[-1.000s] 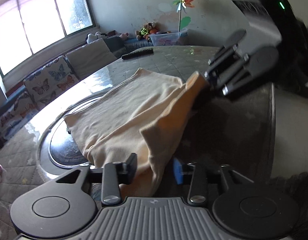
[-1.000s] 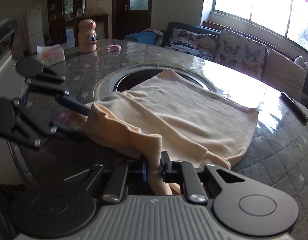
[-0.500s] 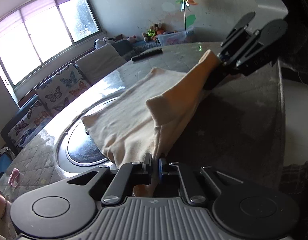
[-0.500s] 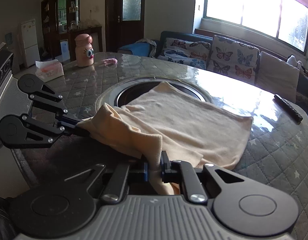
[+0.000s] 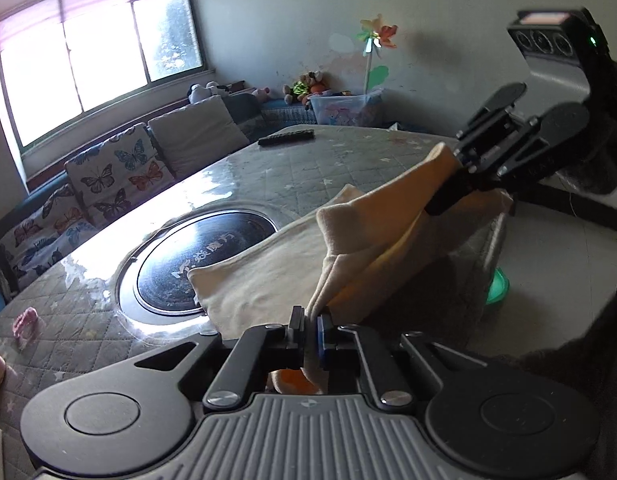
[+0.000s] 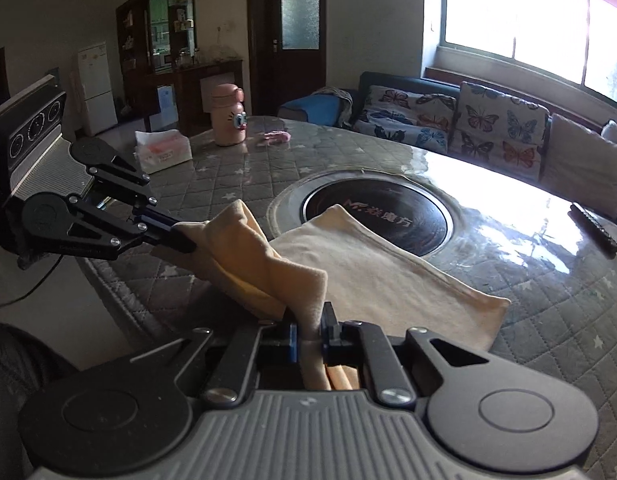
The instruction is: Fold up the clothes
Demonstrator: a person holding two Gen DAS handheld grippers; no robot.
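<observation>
Now clamped on the cloth's [image 5: 268, 280] near edge: left hand-held gripper [image 5: 311, 334], a second ago still open. Right hand-held gripper [image 6: 308, 336] likewise clenched. Near edge lifted off the desk [image 6: 228, 176], ready for folding over.

Daylight pours through the blown-out window [image 5: 96, 60], throwing hard glare across the glossy worktop [image 6: 488, 208]. The near side sits dim and shadowed. Fisheye bending curves both views' edges; dark vignetted corners, slightly soft detail.

Probably a home living room: butterfly-cushioned sofa [image 6: 460, 120], fridge [image 6: 93, 84], plush toys [image 5: 304, 86], quilted table [image 5: 308, 160].
</observation>
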